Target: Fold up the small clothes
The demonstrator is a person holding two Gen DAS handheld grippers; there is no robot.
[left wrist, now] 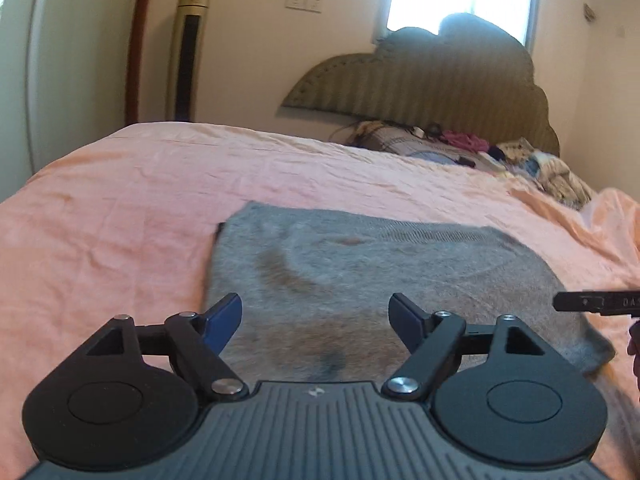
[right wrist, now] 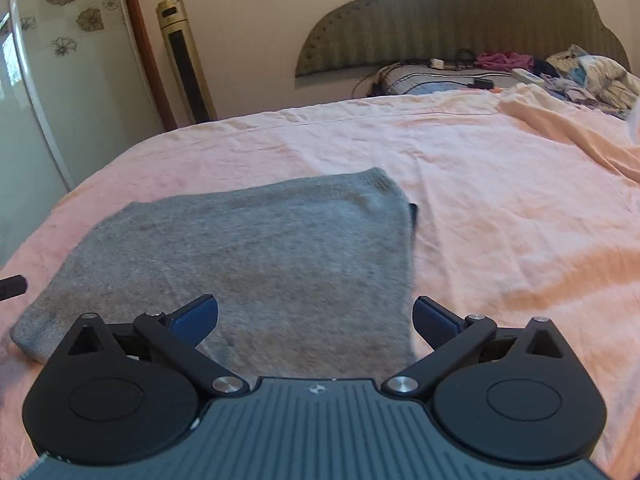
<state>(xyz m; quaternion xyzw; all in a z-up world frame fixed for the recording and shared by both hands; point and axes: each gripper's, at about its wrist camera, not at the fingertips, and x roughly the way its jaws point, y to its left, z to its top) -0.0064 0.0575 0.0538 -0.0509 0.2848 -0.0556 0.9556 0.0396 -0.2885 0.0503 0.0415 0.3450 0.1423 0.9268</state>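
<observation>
A grey knitted garment (left wrist: pixel 360 272) lies folded into a flat rectangle on the pink bedsheet (left wrist: pixel 120 208). My left gripper (left wrist: pixel 316 320) hovers over its near edge, jaws open, nothing between the blue pads. In the right wrist view the same grey garment (right wrist: pixel 260 248) spreads ahead and to the left. My right gripper (right wrist: pixel 316 320) stands wide open above its near right corner, with nothing held. The tip of the right gripper (left wrist: pixel 596 302) pokes in at the right edge of the left view. The left gripper's tip (right wrist: pixel 12 286) shows at the left edge of the right view.
A padded headboard (right wrist: pixel 460 16) stands at the far end of the bed. Loose clothes, cables and a pillow pile up (right wrist: pixel 520 72) below it. A gold tower fan (right wrist: pixel 188 60) stands by the wall on the left, next to a white door (right wrist: pixel 48 80). The bedsheet (right wrist: pixel 500 200) spreads to the right.
</observation>
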